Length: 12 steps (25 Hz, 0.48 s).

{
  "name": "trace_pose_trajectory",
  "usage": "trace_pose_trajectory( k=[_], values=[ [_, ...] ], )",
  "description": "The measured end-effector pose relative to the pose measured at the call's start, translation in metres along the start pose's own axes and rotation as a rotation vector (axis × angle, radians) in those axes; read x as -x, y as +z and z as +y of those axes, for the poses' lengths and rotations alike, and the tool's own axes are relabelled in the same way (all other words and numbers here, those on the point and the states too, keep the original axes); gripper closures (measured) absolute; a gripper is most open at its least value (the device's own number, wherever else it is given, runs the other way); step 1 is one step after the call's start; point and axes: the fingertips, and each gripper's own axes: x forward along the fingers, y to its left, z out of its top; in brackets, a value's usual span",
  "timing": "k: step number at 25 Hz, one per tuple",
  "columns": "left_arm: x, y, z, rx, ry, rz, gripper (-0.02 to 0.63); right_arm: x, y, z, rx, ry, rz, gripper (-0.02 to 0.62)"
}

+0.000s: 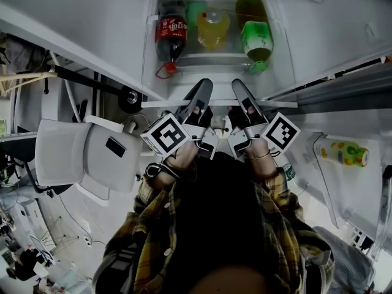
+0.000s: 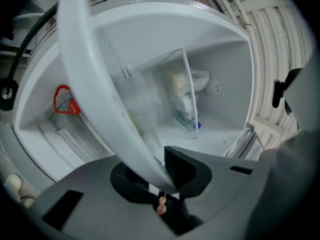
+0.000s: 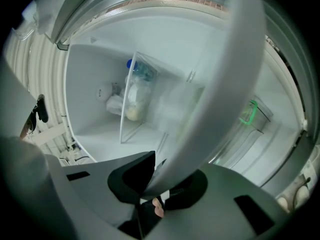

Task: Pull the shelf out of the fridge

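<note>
Glass fridge shelf with a white plastic front rim (image 1: 282,103) lies level across the mouth of the open white fridge (image 1: 92,17), right at the tips of both tongs. The left tongs (image 2: 160,176) are closed on that rim, which runs between their dark pads. The right tongs (image 3: 157,184) clamp the same rim just beside them, so both grip near its middle.

The grasp looks done. The pull itself seems barely begun or not begun, since the shelf's ends still sit between the fridge's side walls.

Beyond the tongs, deeper in, are a red-labelled cola bottle (image 1: 170,35), a yellow juice bottle (image 1: 213,29) and a green bottle (image 1: 257,38). Whether they rest on this shelf or under its glass cannot be told.

Room to draw back is tight, because the person's torso is close behind the tongs. The open fridge door (image 1: 367,182) stands off to the right of the right tongs. A straight, even pull should keep the ends from jamming on the walls.
</note>
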Motion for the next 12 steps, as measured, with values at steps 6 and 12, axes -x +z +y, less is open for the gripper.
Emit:
trace_pose_trajectory(
  k=[6, 12],
  values=[
    [0.011, -0.007, 0.004, 0.003, 0.032, 0.011, 0.543, 0.008, -0.006, 0.001, -0.001, 0.000, 0.009, 0.535],
    [0.014, -0.009, -0.003, 0.007, -0.001, 0.002, 0.543, 0.012, -0.010, 0.004, 0.008, 0.006, 0.014, 0.534]
  ],
)
